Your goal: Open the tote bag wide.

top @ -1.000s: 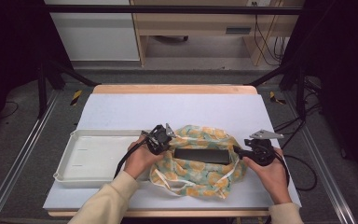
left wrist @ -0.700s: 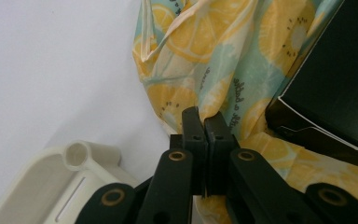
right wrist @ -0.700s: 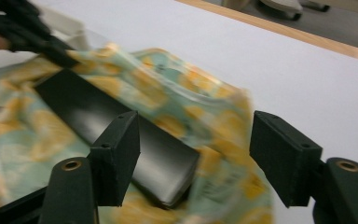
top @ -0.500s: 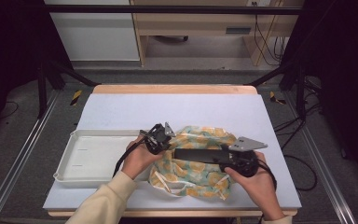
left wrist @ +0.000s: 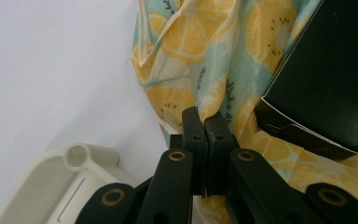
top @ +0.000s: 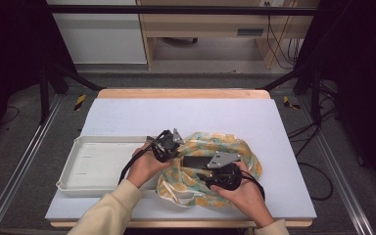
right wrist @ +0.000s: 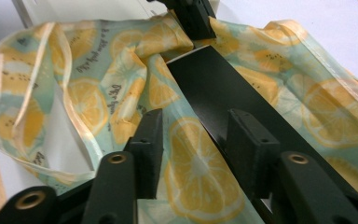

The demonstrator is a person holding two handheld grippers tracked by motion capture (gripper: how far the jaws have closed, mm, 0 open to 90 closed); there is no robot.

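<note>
A thin bag [top: 235, 147] printed with yellow lemon slices on pale green lies crumpled on the white table top. A flat black box [top: 195, 160] sits partly inside it, seen as a dark slab [right wrist: 223, 88] and as a corner [left wrist: 326, 88]. My left gripper [left wrist: 205, 126] is shut on a fold of the bag's rim at the bag's left side [top: 175, 148]. My right gripper [right wrist: 198, 140] stands open low over the bag's near part [top: 206, 170], its jaws either side of printed fabric, the box just past the right jaw.
A shallow white tray [top: 93, 164] lies at the table's left, its corner [left wrist: 74, 158] close beside my left gripper. The bag's loose handle loop [right wrist: 70, 126] hangs toward the table's near edge. Bare table top [top: 186, 115] stretches behind the bag.
My right gripper has moved left from the bag's right end to the bag's near middle. The left gripper has kept its hold in place.
</note>
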